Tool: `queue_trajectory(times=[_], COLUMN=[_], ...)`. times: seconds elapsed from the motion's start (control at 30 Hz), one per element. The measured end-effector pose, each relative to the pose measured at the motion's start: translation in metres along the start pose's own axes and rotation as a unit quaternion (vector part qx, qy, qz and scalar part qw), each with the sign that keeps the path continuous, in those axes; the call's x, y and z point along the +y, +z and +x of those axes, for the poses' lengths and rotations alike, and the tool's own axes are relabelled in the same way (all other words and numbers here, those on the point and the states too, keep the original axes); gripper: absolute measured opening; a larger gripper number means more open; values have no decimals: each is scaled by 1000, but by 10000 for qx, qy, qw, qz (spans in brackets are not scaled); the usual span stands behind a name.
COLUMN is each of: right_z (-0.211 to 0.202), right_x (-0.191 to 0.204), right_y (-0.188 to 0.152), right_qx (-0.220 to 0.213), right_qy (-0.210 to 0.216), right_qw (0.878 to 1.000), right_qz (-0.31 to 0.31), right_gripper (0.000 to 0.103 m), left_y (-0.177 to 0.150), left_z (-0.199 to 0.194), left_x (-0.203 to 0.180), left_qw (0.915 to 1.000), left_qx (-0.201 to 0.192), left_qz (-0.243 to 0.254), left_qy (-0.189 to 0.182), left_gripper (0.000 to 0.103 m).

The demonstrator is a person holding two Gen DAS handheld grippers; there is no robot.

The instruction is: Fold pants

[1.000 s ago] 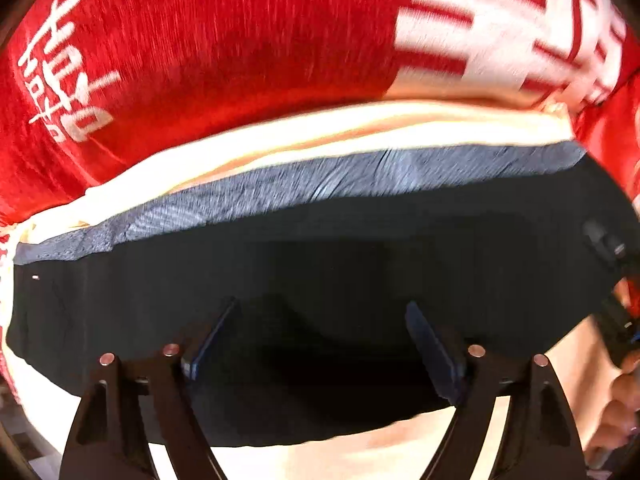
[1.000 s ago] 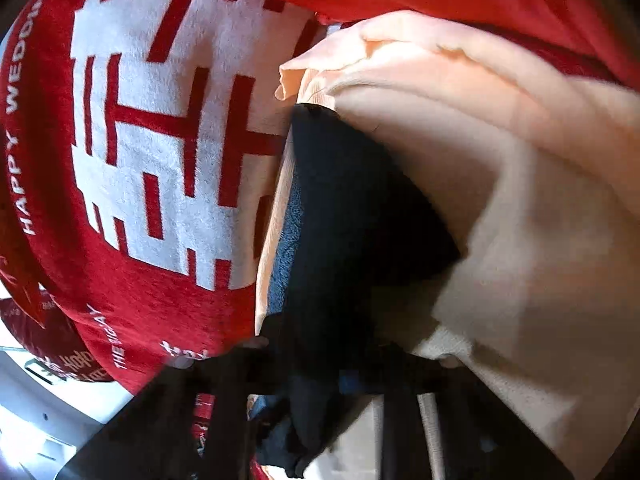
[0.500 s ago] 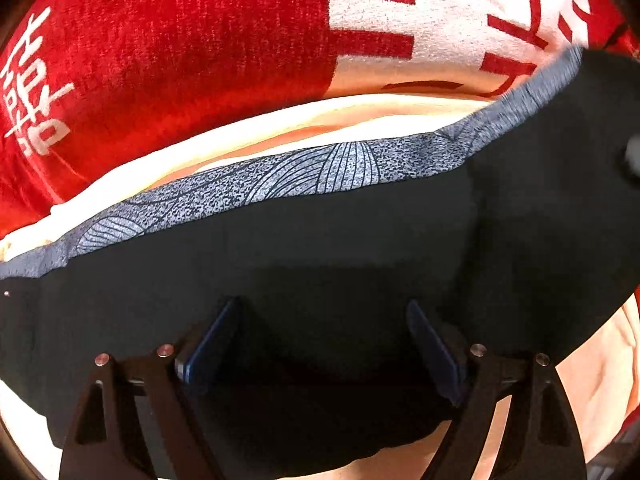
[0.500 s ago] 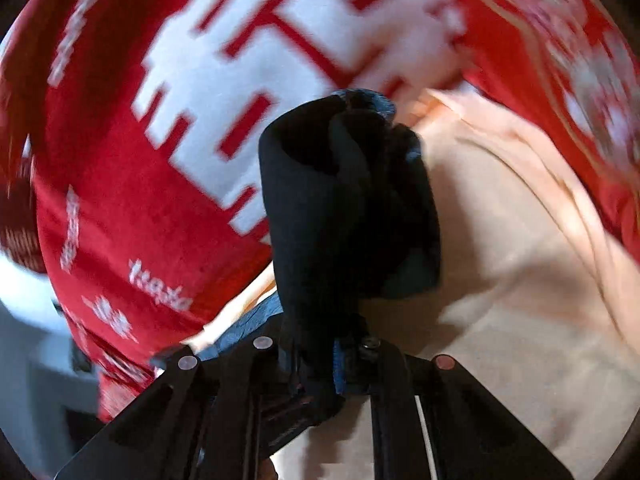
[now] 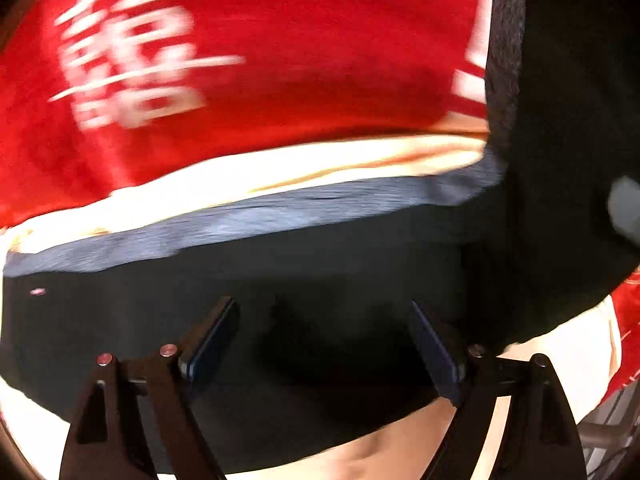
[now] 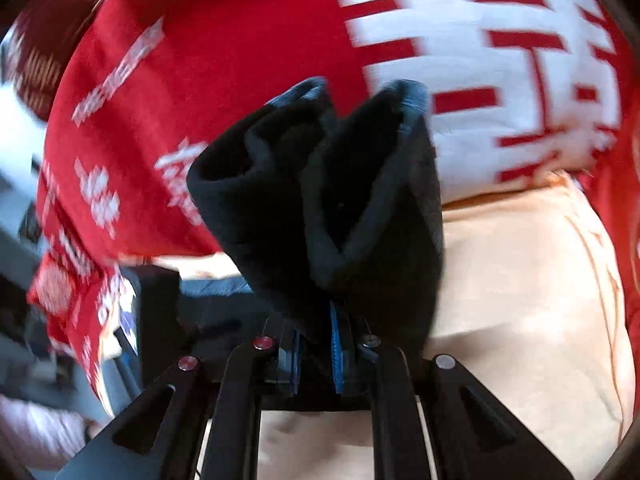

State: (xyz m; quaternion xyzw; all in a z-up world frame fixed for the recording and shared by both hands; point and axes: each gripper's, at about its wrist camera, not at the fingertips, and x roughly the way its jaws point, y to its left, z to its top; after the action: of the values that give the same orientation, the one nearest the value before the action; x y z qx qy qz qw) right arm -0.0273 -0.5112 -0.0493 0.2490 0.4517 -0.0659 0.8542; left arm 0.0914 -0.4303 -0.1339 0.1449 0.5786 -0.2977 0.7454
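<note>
Pants (image 5: 320,280) of black fabric, edged with a blue-grey patterned band (image 5: 240,224), are spread over a cream cloth (image 5: 280,164) that lies on a red blanket (image 5: 300,60) printed with white characters. One end of the pants is bunched and clamped between the pads of the right gripper (image 6: 318,344), which are pressed nearly together on the fabric. Held this way, the end is judged to be lifted clear of the cream cloth (image 6: 520,300) so that it can be carried over the rest of the garment for a fold. The left gripper (image 5: 324,340) is held with its pads well apart, low over the flat part of the pants, with nothing caught between them. It is judged to be placed there to pin or steady the lower layer while the free end is brought across.

From the left wrist view, the flat, spread portion of the pants and the raised dark fabric at the right edge are shown, but the clamp itself is not seen. From the right wrist view, the grip is shown close up: two folded lobes of black fabric rise above the pads, and the large white character (image 6: 500,80) on the red blanket (image 6: 240,60) is seen beyond them. Whether the left gripper touches the fabric cannot be told.
</note>
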Motion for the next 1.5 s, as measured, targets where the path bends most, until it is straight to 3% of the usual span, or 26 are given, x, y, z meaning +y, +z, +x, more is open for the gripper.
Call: queue_trajectory(times=[0.17, 0.3, 0.43, 0.5, 0.6, 0.67, 0.8, 0.93, 1.07, 1.1, 1.13, 1.2, 1.23, 1.27, 1.37, 1.5], right_z=[57, 121, 141, 139, 133, 124, 93, 71, 68, 67, 66, 63, 62, 60, 56, 44], right_x=[64, 92, 107, 120, 140, 143, 133, 100, 80, 75, 72, 61, 58, 51, 37, 27], right_y=[-26, -62, -83, -89, -95, -96, -92, -91, -90, -91, -92, -94, -95, -96, -98, -95], right_qx=[640, 1311, 1338, 1294, 1383, 1435, 1367, 1393, 1443, 1442, 1436, 1413, 1407, 1403, 1411, 1366], right_qy=[2, -304, -802, -1051, -1079, -1036, -955, -910, -916, -933, -931, -882, -875, -867, -850, -865], right_qw=[9959, 9863, 9780, 9703, 9599, 9584, 9733, 9830, 9847, 9848, 9851, 9860, 9861, 9861, 9850, 9848], right_qz=[-636, -957, -1385, -1756, -2186, -2241, -1580, -773, -329, -263, -183, 25, 104, 226, 511, 631], right_gripper=[13, 14, 19, 30, 48, 48, 48, 48, 48, 48, 48, 48, 48, 48, 48, 48], left_y=[-27, -49, -63, -60, -58, -61, -47, -33, -11, -8, -6, -14, -15, -17, -18, -35], left_z=[-18, -17, -21, -15, -25, -36, -53, -53, -24, -15, -7, -5, -3, -6, -19, -30], left_x=[88, 153, 186, 186, 193, 194, 163, 104, 83, 86, 83, 85, 85, 87, 88, 99], left_qw=[9968, 9901, 9887, 9898, 9924, 9951, 9980, 9919, 9873, 9866, 9858, 9852, 9842, 9817, 9756, 9794], left_qx=[123, 331, 348, 340, 299, 263, 278, 393, 578, 650, 753, 925, 985, 1064, 1070, 1067], left_qz=[-543, -1033, -1183, -1202, -1116, -941, -253, 470, 627, 586, 524, 459, 441, 433, 357, 741], left_qy=[575, 886, 854, 686, 429, 177, -513, -1116, -1338, -1378, -1405, -1368, -1402, -1518, -1882, -1547], left_gripper=[87, 87, 87, 87, 87, 87, 87, 87, 86, 81, 65, 43, 20, 10, 10, 11])
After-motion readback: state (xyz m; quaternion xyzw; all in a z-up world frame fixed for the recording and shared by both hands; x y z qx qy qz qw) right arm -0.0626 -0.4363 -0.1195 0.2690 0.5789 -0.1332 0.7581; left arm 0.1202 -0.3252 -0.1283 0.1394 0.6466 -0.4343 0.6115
